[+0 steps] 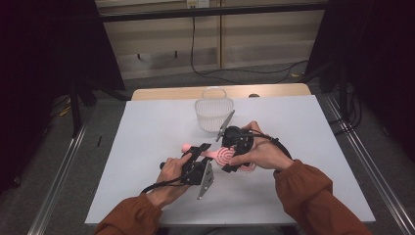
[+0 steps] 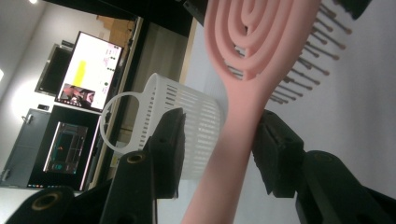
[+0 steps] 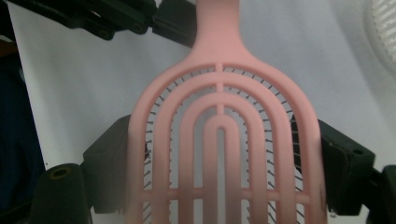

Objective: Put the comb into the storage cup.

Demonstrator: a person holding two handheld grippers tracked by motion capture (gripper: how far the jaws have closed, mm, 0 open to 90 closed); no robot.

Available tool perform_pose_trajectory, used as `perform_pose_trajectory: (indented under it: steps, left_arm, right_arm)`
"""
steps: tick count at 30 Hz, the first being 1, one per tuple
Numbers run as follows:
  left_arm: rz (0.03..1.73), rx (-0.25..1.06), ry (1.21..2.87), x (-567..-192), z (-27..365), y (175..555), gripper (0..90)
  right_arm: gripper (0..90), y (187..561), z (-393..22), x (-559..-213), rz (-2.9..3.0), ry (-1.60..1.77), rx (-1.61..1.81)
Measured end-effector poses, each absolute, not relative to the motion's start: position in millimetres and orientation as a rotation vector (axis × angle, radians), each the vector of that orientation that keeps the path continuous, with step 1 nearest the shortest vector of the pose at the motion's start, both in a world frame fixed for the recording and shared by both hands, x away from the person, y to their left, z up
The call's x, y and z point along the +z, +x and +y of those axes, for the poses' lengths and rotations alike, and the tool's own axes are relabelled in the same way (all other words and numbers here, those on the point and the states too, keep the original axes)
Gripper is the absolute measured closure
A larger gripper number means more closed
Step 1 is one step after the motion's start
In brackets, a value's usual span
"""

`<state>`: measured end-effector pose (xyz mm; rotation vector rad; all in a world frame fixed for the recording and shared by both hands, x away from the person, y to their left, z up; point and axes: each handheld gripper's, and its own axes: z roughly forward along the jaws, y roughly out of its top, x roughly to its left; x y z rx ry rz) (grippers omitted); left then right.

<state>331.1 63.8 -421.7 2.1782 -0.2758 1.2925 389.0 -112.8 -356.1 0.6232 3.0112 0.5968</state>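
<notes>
Both forearms in rust-orange sleeves entering from below, left gripper (image 1: 198,152) angled up and right, jaws part-open — right gripper (image 1: 235,147) just beside it, jaws set wide, hand wrapped over its body

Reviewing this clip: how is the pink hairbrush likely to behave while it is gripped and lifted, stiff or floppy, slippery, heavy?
The pink hairbrush probably stays stiff: its moulded arched ribs hold their shape between the right gripper jaws. It looks light, since the head is mostly open slots. Its smooth, rounded handle may slip or twist between the left gripper jaws.
</notes>
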Motion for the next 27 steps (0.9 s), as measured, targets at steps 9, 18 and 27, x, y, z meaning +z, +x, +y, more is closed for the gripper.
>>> perform_pose_trajectory:
  steps: [9, 18, 27]
  left_arm:
    - [-0.289, 1.336, 2.231, -428, 56, 329, 69.7]
    - [-0.281, 1.337, 2.212, -433, 54, 326, 73.6]
    - [-0.309, 1.356, 2.222, -433, 53, 324, 75.3]
  right_arm:
    - [19.4, 391, -107, -357, 3.027, 0.637, 0.606]
    - [19.4, 392, -106, -358, 3.042, 0.655, 0.601]
    - [19.4, 393, -107, -359, 3.048, 0.671, 0.609]
